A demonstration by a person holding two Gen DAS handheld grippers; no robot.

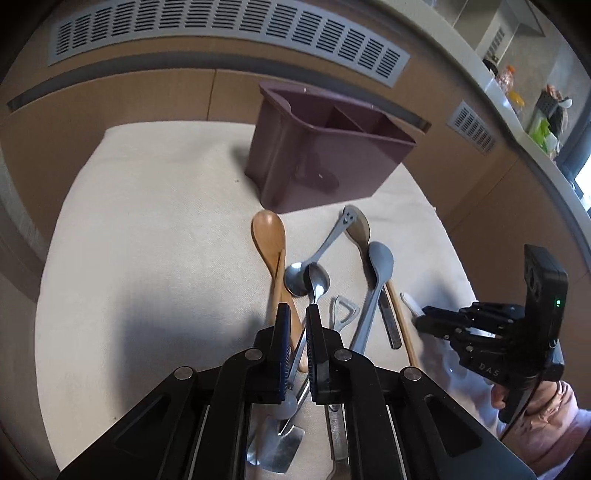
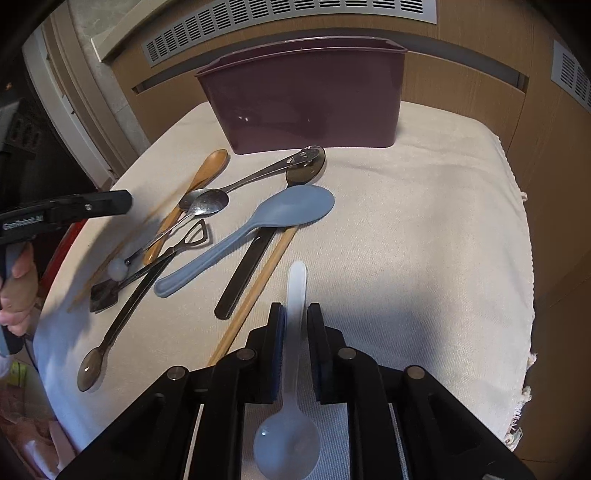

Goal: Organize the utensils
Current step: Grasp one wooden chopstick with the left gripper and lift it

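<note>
A maroon divided utensil holder (image 1: 325,147) stands at the back of a cream cloth (image 1: 147,240); it also shows in the right wrist view (image 2: 306,99). Several utensils lie in front of it: a wooden spoon (image 1: 267,236), metal spoons (image 1: 306,277), a blue-grey plastic spoon (image 2: 258,229). My left gripper (image 1: 297,314) hovers over the pile, its jaws a narrow gap apart, holding nothing that I can see. My right gripper (image 2: 295,314) has its jaws on either side of the handle of a translucent white spoon (image 2: 291,424) lying on the cloth; whether they grip it I cannot tell.
Wooden cabinet panels with grey vent grilles (image 1: 221,26) rise behind the cloth. A counter with bottles (image 1: 517,92) runs at the far right. Chopsticks (image 2: 258,284), a dark spoon (image 2: 110,332) and a small metal shovel-shaped spoon (image 2: 147,273) lie among the utensils.
</note>
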